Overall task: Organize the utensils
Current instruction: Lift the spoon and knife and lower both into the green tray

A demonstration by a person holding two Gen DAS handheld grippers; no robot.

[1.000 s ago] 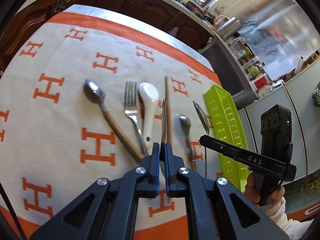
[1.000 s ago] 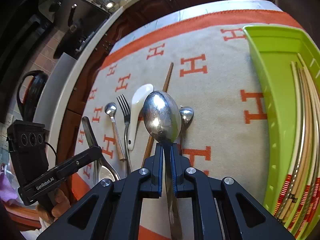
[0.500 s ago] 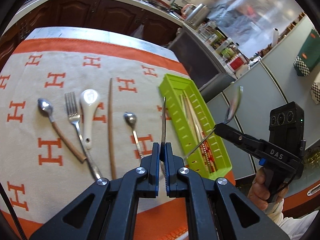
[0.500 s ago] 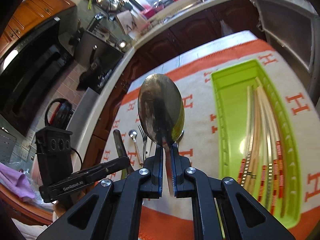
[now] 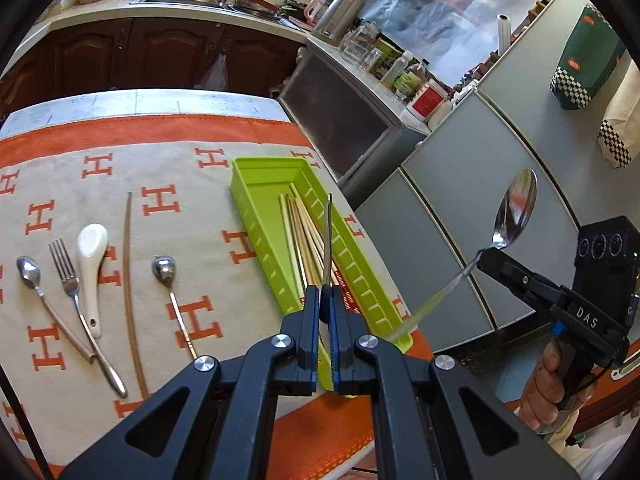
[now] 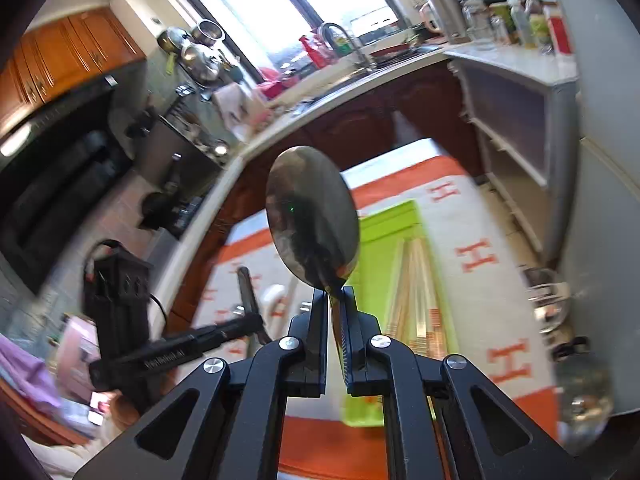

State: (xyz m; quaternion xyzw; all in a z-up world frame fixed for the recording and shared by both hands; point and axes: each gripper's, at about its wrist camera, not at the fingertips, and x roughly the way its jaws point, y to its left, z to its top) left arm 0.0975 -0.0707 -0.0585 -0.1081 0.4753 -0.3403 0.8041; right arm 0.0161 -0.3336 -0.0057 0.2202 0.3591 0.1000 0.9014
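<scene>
My left gripper [image 5: 325, 292] is shut on a thin metal utensil [image 5: 329, 236], seen edge-on, held above the green tray [image 5: 256, 200] that holds several chopsticks [image 5: 298, 236]. My right gripper [image 6: 334, 294] is shut on a large metal spoon [image 6: 312, 216], raised high off the table; it also shows in the left wrist view [image 5: 514, 212], right of the tray. On the cloth lie a small spoon [image 5: 28, 276], a fork [image 5: 68, 280], a white ceramic spoon [image 5: 91, 256], a brown chopstick [image 5: 128, 272] and a short metal spoon [image 5: 165, 271].
The table carries a beige cloth with orange H marks [image 5: 160, 202]. Grey cabinets [image 5: 440, 200] stand right of the table. A kitchen counter with a sink [image 5: 224, 0] runs along the back. The tray also shows in the right wrist view [image 6: 384, 224].
Both grippers have lifted their utensils off the cloth and swung right. My left gripper now hangs over the green tray; my right gripper has risen high with the large spoon.
</scene>
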